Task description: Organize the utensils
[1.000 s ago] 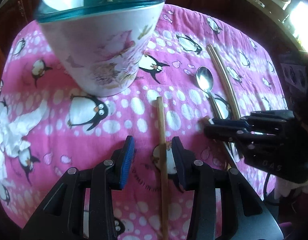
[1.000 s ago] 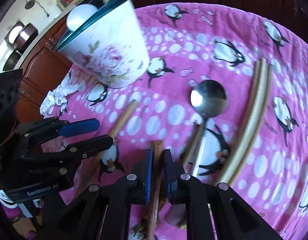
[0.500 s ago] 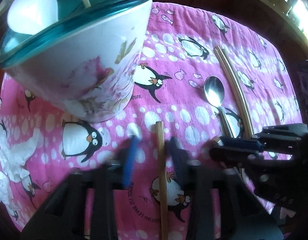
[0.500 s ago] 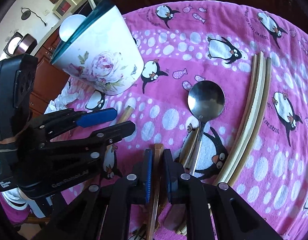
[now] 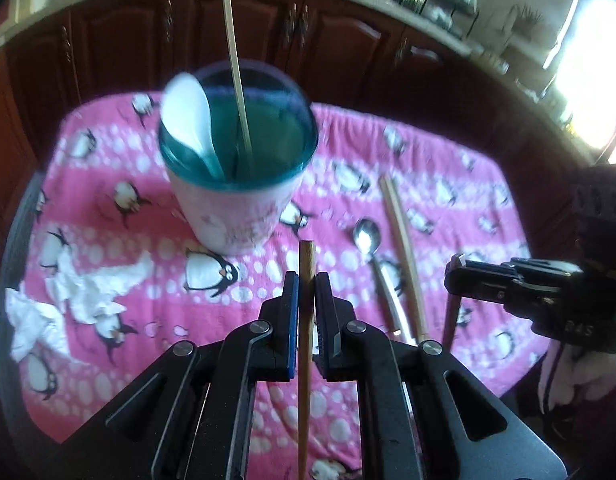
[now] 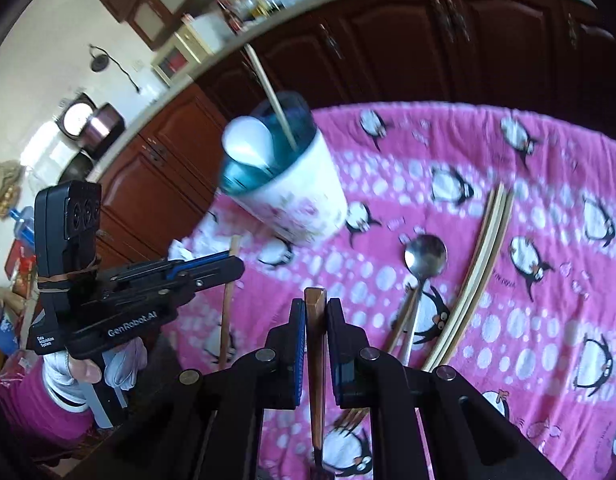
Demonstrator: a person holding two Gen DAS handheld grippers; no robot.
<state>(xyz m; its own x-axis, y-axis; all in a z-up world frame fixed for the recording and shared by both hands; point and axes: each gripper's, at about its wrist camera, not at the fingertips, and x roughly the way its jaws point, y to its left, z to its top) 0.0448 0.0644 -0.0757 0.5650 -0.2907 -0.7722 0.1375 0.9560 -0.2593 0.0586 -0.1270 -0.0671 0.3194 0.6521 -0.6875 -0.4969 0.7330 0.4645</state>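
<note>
One floral cup (image 5: 236, 216) stands far left on the pink penguin cloth (image 5: 448, 184), and it holds two things: one white spoon (image 5: 188, 116) and one pale chopstick (image 5: 236, 64). Right of the cup, one metal spoon (image 6: 424, 258) lies beside one bundle of pale chopsticks (image 6: 486, 248), whose exact number cannot be told. Near the cameras, two grippers each clamp one wooden stick, the left gripper (image 5: 307, 280) and the right gripper (image 6: 316, 306), and one crumpled white tissue (image 5: 84, 292) lies at the left.
</note>
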